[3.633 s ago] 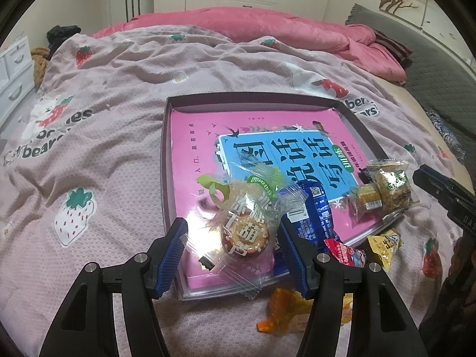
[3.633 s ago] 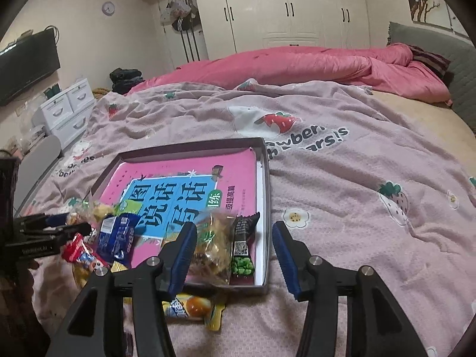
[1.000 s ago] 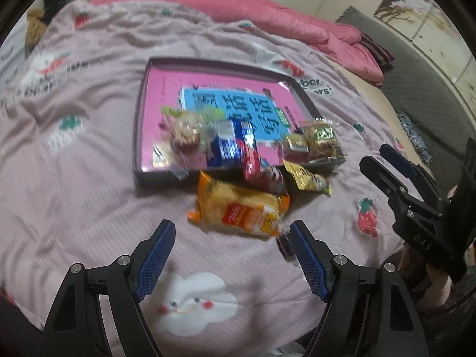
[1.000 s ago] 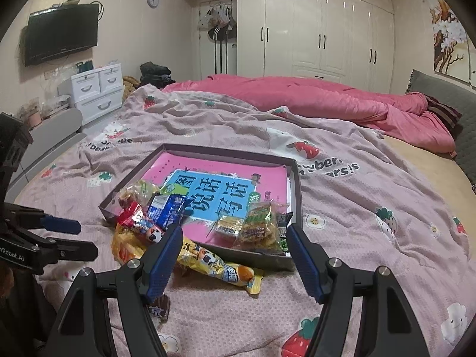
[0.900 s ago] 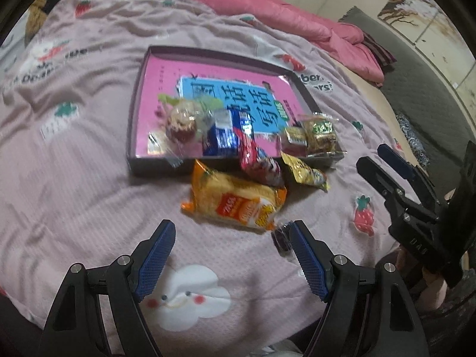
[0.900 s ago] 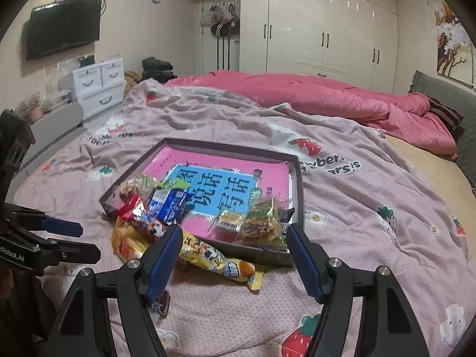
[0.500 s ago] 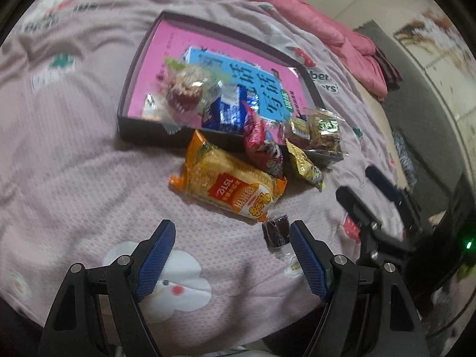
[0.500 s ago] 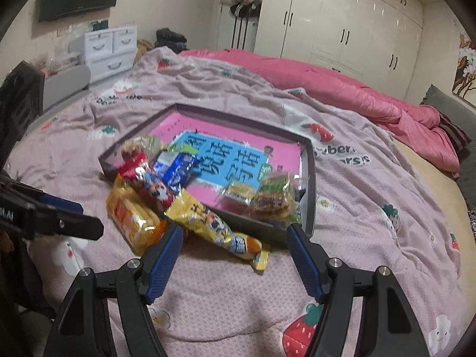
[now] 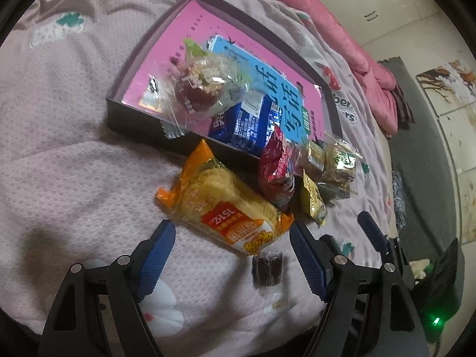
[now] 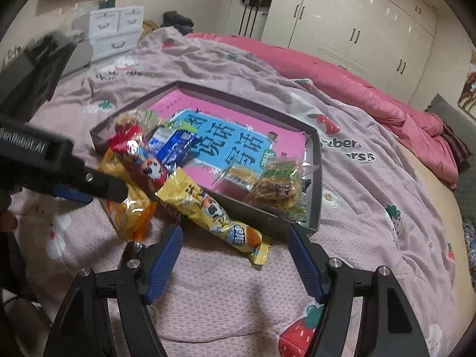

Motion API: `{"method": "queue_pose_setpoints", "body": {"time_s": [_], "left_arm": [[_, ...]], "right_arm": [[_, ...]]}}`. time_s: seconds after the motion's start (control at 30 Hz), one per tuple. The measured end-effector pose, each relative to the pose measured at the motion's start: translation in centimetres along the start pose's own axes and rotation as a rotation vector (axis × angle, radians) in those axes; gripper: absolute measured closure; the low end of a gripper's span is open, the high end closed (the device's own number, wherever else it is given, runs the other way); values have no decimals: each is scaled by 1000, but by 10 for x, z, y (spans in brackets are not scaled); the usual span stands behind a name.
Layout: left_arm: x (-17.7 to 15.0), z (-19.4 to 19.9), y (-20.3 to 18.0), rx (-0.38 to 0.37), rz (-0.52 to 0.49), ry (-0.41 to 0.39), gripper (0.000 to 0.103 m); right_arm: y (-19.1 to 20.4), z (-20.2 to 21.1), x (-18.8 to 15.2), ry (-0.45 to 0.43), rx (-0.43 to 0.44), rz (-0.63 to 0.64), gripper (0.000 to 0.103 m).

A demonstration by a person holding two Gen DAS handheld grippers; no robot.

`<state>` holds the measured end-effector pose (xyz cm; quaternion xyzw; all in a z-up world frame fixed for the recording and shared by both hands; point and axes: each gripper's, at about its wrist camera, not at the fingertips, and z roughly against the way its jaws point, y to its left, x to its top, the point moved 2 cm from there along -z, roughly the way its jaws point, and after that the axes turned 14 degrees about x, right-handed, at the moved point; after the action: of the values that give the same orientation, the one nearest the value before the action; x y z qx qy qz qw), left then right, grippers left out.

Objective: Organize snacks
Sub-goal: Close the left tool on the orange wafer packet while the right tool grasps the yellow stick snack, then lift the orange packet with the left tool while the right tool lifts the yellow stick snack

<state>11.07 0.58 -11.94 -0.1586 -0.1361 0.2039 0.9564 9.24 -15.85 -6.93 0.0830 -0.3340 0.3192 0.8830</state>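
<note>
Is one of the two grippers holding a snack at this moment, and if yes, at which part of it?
Nothing is held. The left gripper and the right gripper are both open, with no snack between their fingers; the orange packet lies on the bedspread.

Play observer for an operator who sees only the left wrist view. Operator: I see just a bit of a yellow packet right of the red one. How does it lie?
Observer: The yellow packet is long. It lies on the bedspread outside the tray, with its far end by the red packet.
Operator: Are the right tongs open?
Observer: Yes. The right tongs are open and empty, and the packet's near end lies just ahead of them.
</note>
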Motion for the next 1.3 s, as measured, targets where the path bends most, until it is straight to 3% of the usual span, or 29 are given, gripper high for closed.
{"method": "queue_pose_setpoints", "body": {"time_s": [0.3,0.47,0.6,0.67,0.87,0.97,1.03,1.3], "left_arm": [[7,-13,4,18,70,8,23],[11,-20,3,17,94,8,23],[12,-23,3,15,110,8,23],[12,-24,3,17,125,2,23],[9,-24,7,22,160,-12,23],[9,-24,7,42,137,-19,29],[10,-22,9,59,126,-26,43],[10,-14,14,31,53,-31,48]], "right_arm": [[11,-27,2,35,-40,151,32],[16,-42,2,58,-40,207,46],[21,-45,1,51,-79,259,46],[22,-45,2,41,-91,262,57],[7,-37,10,7,-63,165,81],[-8,-31,12,-18,19,49,83],[-18,-27,12,-39,66,-25,83],[-46,-8,11,-134,223,-243,85]]}}
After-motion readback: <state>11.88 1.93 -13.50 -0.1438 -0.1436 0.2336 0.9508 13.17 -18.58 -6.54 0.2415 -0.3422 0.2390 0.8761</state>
